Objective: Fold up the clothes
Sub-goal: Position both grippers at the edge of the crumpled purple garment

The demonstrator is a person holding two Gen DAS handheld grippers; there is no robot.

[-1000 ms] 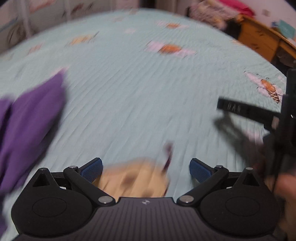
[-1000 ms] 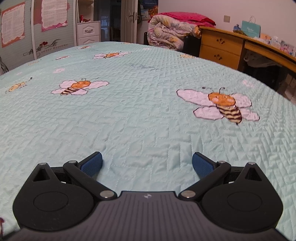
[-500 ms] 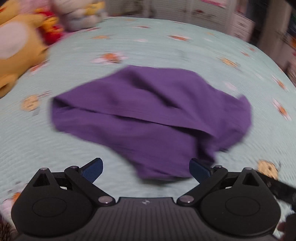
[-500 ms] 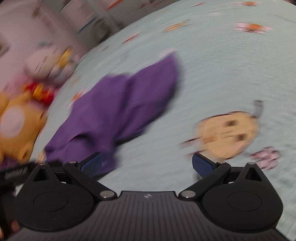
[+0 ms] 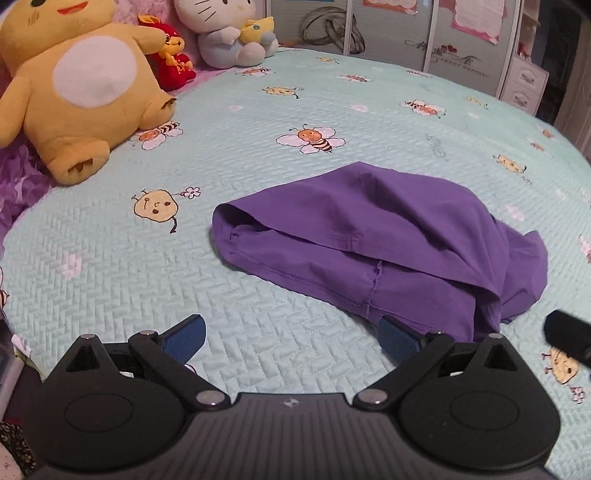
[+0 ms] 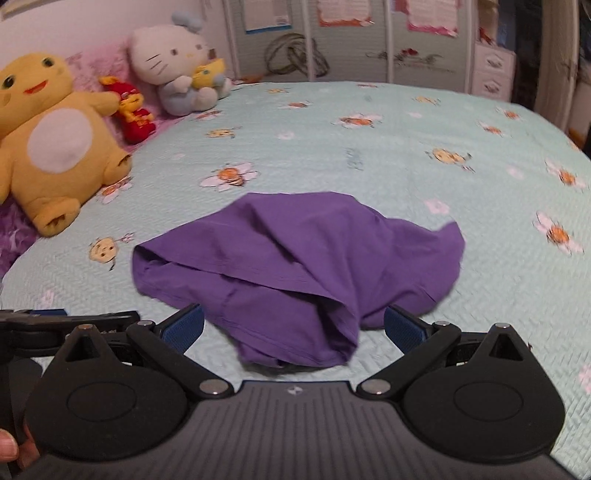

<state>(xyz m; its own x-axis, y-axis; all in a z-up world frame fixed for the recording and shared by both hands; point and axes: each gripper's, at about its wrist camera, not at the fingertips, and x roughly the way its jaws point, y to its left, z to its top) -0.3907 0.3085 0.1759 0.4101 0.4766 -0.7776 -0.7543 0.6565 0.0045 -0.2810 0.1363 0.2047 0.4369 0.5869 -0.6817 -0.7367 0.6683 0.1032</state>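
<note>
A crumpled purple garment (image 5: pixel 376 243) lies in a heap on the mint-green bee-print bedspread (image 5: pixel 258 110). It also shows in the right wrist view (image 6: pixel 295 266). My left gripper (image 5: pixel 291 334) is open and empty, just short of the garment's near hem, with its right finger (image 5: pixel 397 338) at the hem. My right gripper (image 6: pixel 293 326) is open and empty, its fingers either side of the garment's near end. The left gripper's body (image 6: pixel 66 323) shows at the left edge of the right wrist view.
A yellow plush toy (image 5: pixel 74 85), a small red plush (image 5: pixel 173 62) and a white cat plush (image 5: pixel 229 29) sit along the bed's far left. A wardrobe (image 5: pixel 424 33) and a white drawer unit (image 5: pixel 524 81) stand behind the bed.
Both grippers have swung from the bare side of the bed round to face the purple garment and come close to it. Both stay open.
</note>
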